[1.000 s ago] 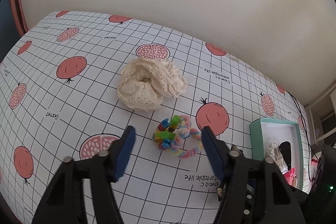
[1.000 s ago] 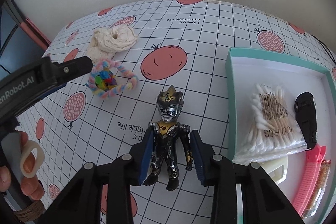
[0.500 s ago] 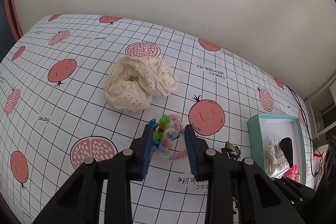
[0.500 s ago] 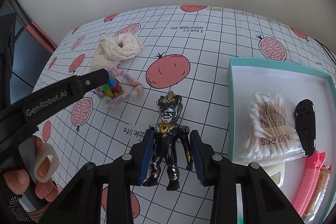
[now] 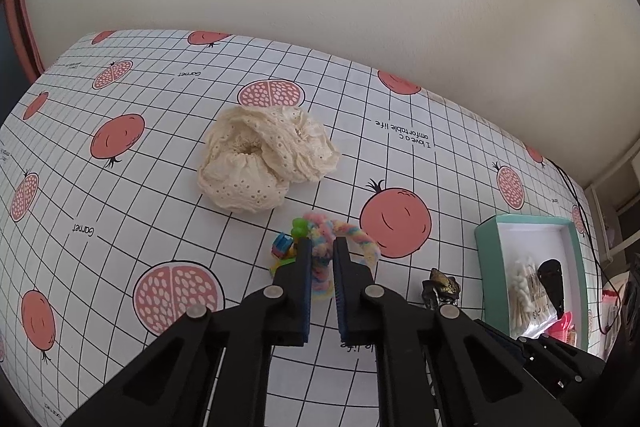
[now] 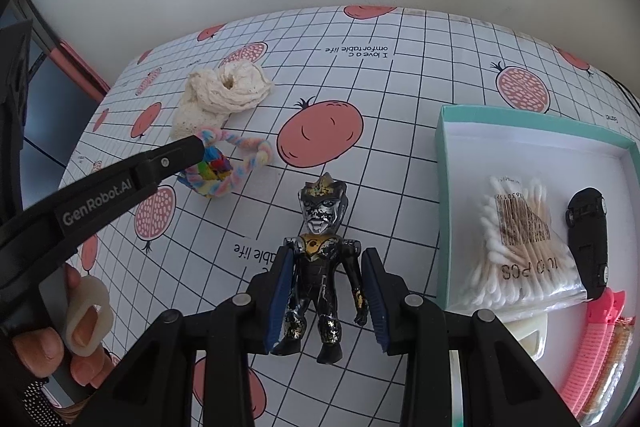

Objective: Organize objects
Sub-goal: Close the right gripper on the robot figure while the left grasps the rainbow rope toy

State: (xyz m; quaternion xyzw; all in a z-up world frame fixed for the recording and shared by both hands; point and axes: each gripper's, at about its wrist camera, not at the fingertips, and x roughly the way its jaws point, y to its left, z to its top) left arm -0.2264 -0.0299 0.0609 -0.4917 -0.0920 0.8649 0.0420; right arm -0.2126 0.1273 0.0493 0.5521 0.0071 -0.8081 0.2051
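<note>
My left tongs (image 5: 321,259) are pinched tight on the rainbow hair tie (image 5: 340,239), squeezing one side of its fuzzy loop between the pads. It lies on the tablecloth (image 5: 160,187) well to the left of the teal box (image 6: 444,163), just in front of the cream scrunchie (image 5: 264,159), with a small bright clip (image 5: 286,247) touching it. My right tongs (image 6: 328,287) sit around the toy figure (image 6: 320,267), which lies on its back just left of the box. The pads look to be at its arms, so I take that as a grip, though I cannot see how firm it is.

To do this well, I judge I should lift the hair tie straight up first, slowly, so the soft loop does not slide out of the pads and the clip either comes along cleanly or drops off before I travel. Then I would carry it across to the box and let go low over the bare white floor at the far end of the box. The near end already holds a bag of cotton swabs (image 6: 516,247) and a black toy car (image 6: 588,239). With both arms heading for the same box, I think one should go first. The figure is closer, so the right side could place it while the left waits clear.
</note>
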